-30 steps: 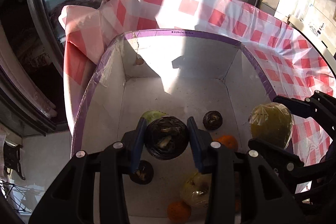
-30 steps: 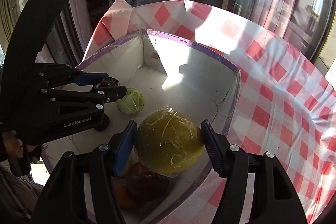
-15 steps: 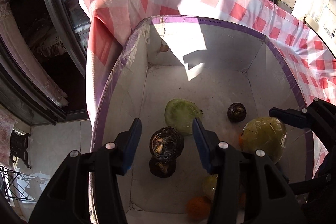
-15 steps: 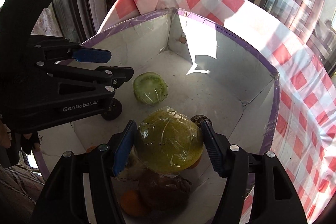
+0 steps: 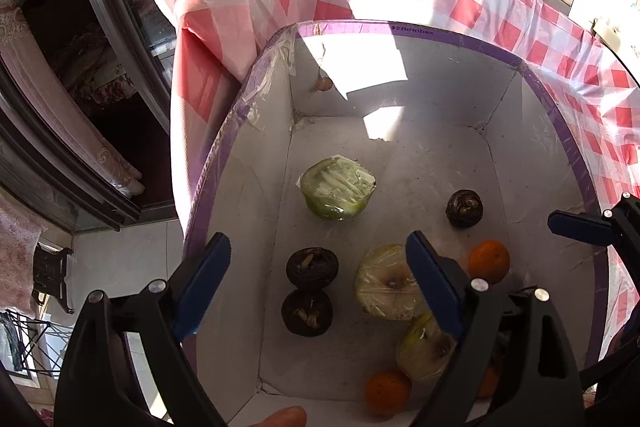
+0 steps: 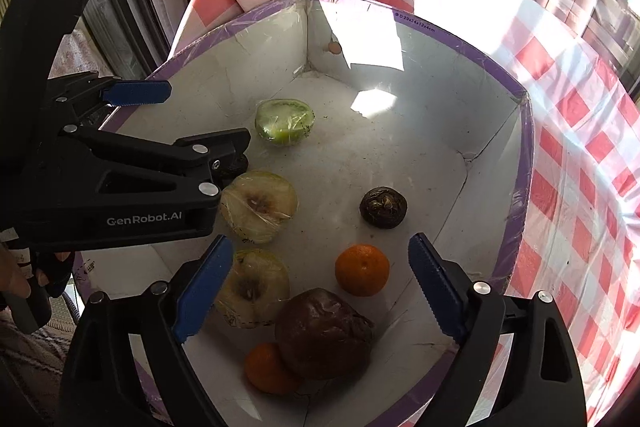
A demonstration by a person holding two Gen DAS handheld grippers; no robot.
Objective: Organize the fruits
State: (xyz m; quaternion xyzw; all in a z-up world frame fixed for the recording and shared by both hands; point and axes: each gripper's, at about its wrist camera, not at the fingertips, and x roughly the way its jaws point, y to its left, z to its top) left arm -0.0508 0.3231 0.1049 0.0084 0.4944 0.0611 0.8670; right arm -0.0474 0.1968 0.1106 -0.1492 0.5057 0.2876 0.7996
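Note:
A white box with a purple rim point(image 5: 440, 34) point(image 6: 528, 147) holds several fruits. My left gripper point(image 5: 320, 285) hangs over two dark round fruits point(image 5: 312, 267), its jaws opening with nothing pressed between them. My right gripper point(image 6: 320, 285) hovers above an orange point(image 6: 362, 270) and a big dark brown fruit point(image 6: 324, 333), its jaws also opening and holding nothing. Two film-wrapped pale fruit halves point(image 6: 259, 207) point(image 6: 252, 287) lie to its left. A wrapped green half point(image 5: 338, 187) point(image 6: 285, 122) sits mid-box. My left gripper point(image 6: 188, 119) shows at the left of the right wrist view.
The box stands on a red-and-white checked cloth point(image 6: 580, 107). Another dark round fruit point(image 6: 383, 207) and a second orange point(image 6: 266, 369) lie inside. The far half of the box floor point(image 5: 400, 155) is bare. Windows and curtains surround the table. A hand point(image 6: 16, 279) grips the left tool.
My left gripper opened and let go of the dark round fruit, which now lies on the box floor. My right gripper opened and released the wrapped yellow-green fruit into the box.

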